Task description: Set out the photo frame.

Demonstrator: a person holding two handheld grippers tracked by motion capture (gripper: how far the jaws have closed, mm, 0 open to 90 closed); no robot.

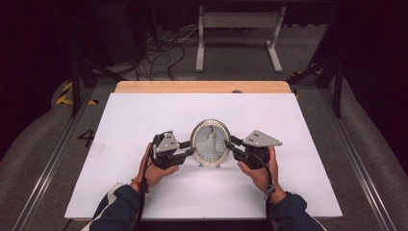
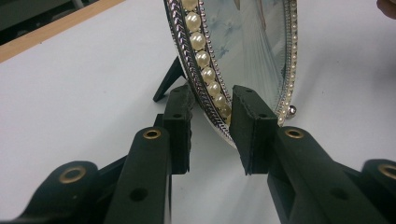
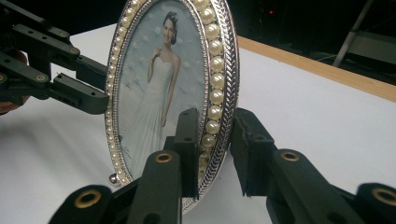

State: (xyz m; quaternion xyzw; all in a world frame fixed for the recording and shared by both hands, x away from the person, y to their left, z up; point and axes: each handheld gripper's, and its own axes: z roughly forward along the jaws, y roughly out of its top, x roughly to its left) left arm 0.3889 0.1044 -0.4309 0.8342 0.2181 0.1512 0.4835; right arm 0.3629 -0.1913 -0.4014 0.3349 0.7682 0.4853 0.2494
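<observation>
1. Upright on the white table (image 1: pixel 144 125), the oval pearl-rimmed silver picture frame (image 1: pixel 210 143) stands mid-board between both hands.
2. Left gripper (image 2: pixel 210 126) and right gripper (image 3: pixel 215 144) each straddle its rim, jaws slightly spread.
3. Left gripper view reveals the frame's black back strut (image 2: pixel 166 84).

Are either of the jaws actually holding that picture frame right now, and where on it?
The picture frame stands with each side rim between a gripper's jaws: left gripper, right gripper. Gaps show beside the rim, so neither clearly clamps it; a firm hold cannot be told.

Frame (image 1: pixel 210 143) blocks centre — table (image 1: pixel 144 115) free elsewhere.
</observation>
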